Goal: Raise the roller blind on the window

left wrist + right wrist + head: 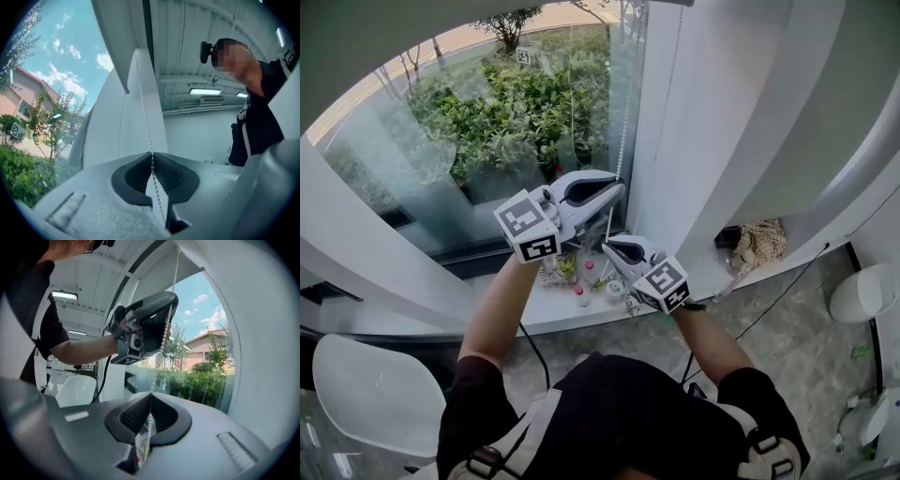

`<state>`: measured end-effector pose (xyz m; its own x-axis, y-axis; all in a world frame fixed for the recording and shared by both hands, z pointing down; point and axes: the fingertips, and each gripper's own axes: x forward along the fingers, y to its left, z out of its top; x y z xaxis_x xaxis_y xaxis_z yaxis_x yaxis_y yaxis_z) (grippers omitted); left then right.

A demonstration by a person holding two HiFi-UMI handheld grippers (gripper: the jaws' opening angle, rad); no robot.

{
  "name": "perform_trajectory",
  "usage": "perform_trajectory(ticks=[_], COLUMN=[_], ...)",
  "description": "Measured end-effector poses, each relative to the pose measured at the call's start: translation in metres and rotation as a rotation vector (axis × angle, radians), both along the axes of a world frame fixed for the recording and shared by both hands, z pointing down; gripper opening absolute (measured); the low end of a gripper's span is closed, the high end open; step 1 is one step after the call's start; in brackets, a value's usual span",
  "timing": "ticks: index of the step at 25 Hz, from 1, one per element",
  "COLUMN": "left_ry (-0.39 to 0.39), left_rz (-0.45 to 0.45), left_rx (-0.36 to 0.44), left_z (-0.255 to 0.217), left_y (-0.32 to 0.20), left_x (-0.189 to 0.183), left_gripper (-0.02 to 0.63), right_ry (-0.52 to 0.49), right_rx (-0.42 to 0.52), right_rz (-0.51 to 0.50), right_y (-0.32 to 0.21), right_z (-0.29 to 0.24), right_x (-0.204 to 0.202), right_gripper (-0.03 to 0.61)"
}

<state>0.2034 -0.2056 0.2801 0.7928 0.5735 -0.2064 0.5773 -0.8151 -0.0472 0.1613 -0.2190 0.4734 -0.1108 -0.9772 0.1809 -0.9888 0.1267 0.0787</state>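
A white bead chain [623, 141] hangs down the window's right edge, beside the white frame. My left gripper [616, 192] is the upper one and is shut on the chain [145, 117], which runs up from between its closed jaws. Just below, my right gripper [610, 246] is shut on the same chain [164, 341] lower down. In the right gripper view the left gripper [165, 310] shows above, with the beads hanging down from it. The blind's pale lower edge [384, 37] seems to cross the top of the glass.
Small bottles and a plant [581, 277] stand on the windowsill under the grippers. A white pillar [703, 141] rises right of the window. A white chair [375, 394] is at lower left. A cloth pile [759, 242] and a white bin [862, 292] are at right.
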Motion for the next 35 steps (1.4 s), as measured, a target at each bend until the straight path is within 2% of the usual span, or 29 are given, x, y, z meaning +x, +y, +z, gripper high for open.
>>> perform_trajectory(ticks=[3, 7, 9, 11, 12, 13, 15, 21, 25, 29, 35], left_ry=[-0.078, -0.184, -0.2, -0.197, -0.195, -0.195, -0.19, -0.166, -0.166, -0.162, -0.16], left_rz=[-0.022, -0.026, -0.036, -0.058, -0.069, -0.077, -0.085, -0.089, -0.087, -0.089, -0.103], left_rx=[-0.057, -0.095, -0.14, -0.16, -0.154, -0.149, -0.162, -0.224, -0.24, -0.224, -0.213], left_z=[0.056, 0.134, 0.147, 0.146, 0.144, 0.143, 0.142, 0.142, 0.143, 0.141, 0.14], left_y=[-0.007, 0.001, 0.0, -0.008, -0.011, -0.014, -0.02, -0.027, -0.027, -0.026, -0.03], left_x=[0.0, -0.006, -0.007, -0.007, -0.006, -0.006, -0.005, -0.007, -0.011, -0.014, -0.017], left_gripper=[0.011, 0.011, 0.011, 0.011, 0.01, 0.011, 0.011, 0.011, 0.011, 0.009, 0.009], right_ry=[-0.019, -0.024, -0.001, 0.0, -0.008, -0.017, -0.02, 0.066, -0.018, -0.073, -0.045], right_rx=[-0.129, -0.337, -0.372, -0.364, -0.345, -0.314, -0.222, 0.104, 0.31, 0.368, 0.442], right_rz=[0.007, -0.027, -0.049, -0.061, -0.057, -0.046, -0.013, 0.054, 0.062, 0.051, 0.009], right_y=[0.005, 0.019, 0.025, 0.028, 0.03, 0.032, 0.036, 0.033, 0.016, -0.005, -0.021], right_z=[0.054, 0.131, 0.142, 0.133, 0.122, 0.107, 0.068, -0.067, -0.141, -0.177, -0.227], right_x=[-0.007, -0.026, -0.03, -0.028, -0.024, -0.019, -0.007, 0.016, 0.021, 0.03, 0.029], right_gripper=[0.006, 0.006, 0.009, 0.019, 0.072, 0.097, 0.104, 0.137, 0.147, 0.147, 0.13])
